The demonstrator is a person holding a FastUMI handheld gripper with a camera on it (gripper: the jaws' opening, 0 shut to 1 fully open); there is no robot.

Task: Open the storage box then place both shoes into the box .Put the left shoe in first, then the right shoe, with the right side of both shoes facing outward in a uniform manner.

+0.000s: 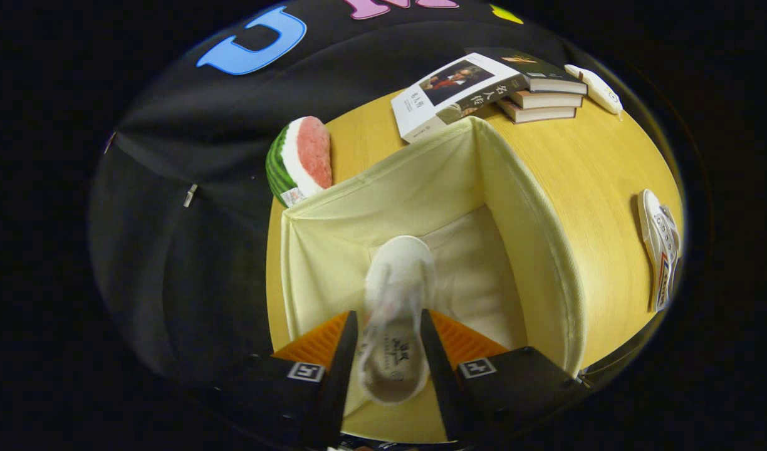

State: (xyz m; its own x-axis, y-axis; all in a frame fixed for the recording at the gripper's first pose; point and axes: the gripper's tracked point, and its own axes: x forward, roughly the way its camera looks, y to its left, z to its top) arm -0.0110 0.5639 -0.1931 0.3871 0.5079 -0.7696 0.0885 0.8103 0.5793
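Observation:
A pale yellow fabric storage box [534, 250] stands open on the wooden table [596, 175]. My gripper [390, 351] hangs over the box's mouth, shut on a white shoe [396, 282]. Both fingers press the shoe's sides near its heel opening, and its toe points down into the box toward the floor panel. A second white shoe [660, 247] lies on its side on the table, well to the right of the box.
A watermelon-slice toy [301, 160] sits behind the box's left corner. A stack of books [484, 88] lies beyond the box, with a white remote [600, 89] next to it. The table's edge runs just left of the box.

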